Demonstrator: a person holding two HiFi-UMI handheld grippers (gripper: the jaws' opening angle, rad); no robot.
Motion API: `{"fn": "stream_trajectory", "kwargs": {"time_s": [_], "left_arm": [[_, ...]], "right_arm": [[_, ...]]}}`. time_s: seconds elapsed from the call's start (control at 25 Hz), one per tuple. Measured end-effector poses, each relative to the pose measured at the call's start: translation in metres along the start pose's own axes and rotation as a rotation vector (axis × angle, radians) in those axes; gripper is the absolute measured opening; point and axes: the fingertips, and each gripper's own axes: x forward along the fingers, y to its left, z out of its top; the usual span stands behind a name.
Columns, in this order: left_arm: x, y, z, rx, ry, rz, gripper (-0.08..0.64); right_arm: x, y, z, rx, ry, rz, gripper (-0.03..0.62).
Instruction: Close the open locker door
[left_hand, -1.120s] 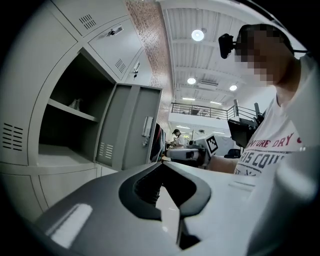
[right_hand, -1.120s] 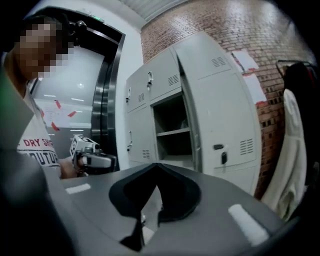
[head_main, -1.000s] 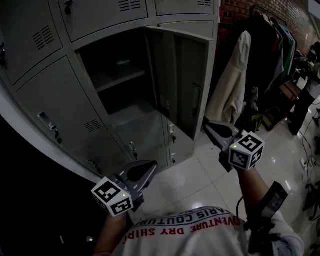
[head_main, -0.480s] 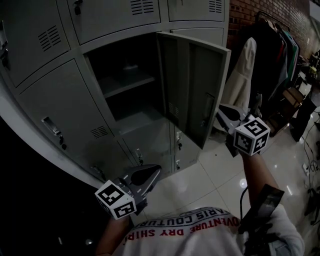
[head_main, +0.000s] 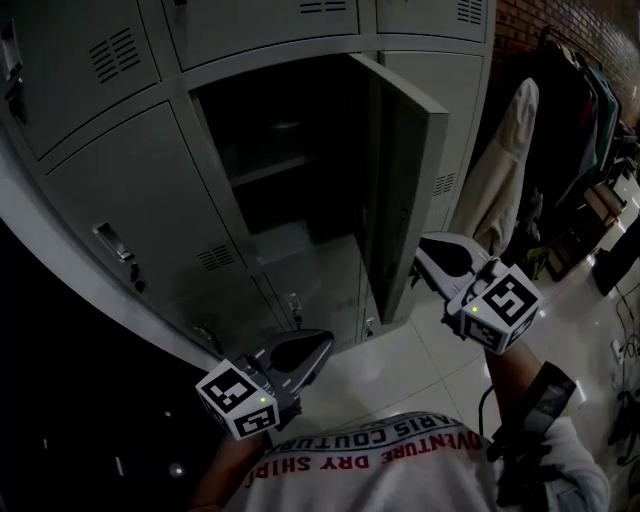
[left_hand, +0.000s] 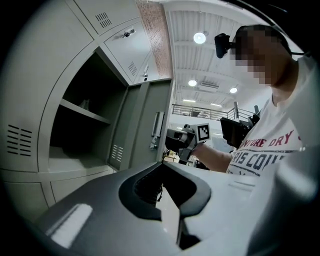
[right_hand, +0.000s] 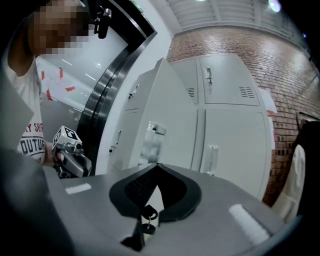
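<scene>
- Grey steel locker door stands half open; right gripper, clenched empty, hovers beside its outer face.
- Next, likely: press it shut; left gripper, clenched empty, hangs low.

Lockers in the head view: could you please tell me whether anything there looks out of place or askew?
Only the open locker door: it stands swung out to the right, baring a shelf, while the neighbouring doors sit shut. The right gripper is beside its free edge. Nothing looks damaged or spilled.
</scene>
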Motion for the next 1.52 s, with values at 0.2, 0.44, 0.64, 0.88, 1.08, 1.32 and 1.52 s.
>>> {"fn": "stream_trajectory", "kwargs": {"time_s": [0.2, 0.44, 0.64, 0.88, 1.08, 1.32, 1.52], "left_arm": [[-0.024, 0.019, -0.007, -0.024, -0.012, 0.075, 0.003], [-0.045, 0.042, -0.017, -0.061, 0.002, 0.145, 0.003], [-0.065, 0.056, -0.024, -0.086, 0.005, 0.203, 0.003], [-0.083, 0.066, -0.029, -0.106, 0.019, 0.242, 0.003], [-0.092, 0.073, -0.025, -0.102, 0.008, 0.258, 0.003], [-0.096, 0.078, -0.022, -0.101, -0.003, 0.262, 0.003], [-0.093, 0.077, -0.019, -0.088, -0.003, 0.257, 0.003]], "right_arm": [[0.049, 0.043, 0.007, -0.072, -0.005, 0.131, -0.009], [0.107, 0.068, 0.009, -0.098, -0.008, 0.214, -0.009], [0.165, 0.077, 0.006, -0.065, -0.040, 0.255, -0.009], [0.225, 0.075, -0.007, -0.095, 0.001, 0.221, -0.009], [0.254, 0.062, -0.020, -0.044, 0.038, 0.176, -0.011], [0.266, 0.052, -0.030, -0.047, 0.065, 0.145, -0.009], [0.267, 0.054, -0.029, -0.074, 0.066, 0.146, -0.009]]}}
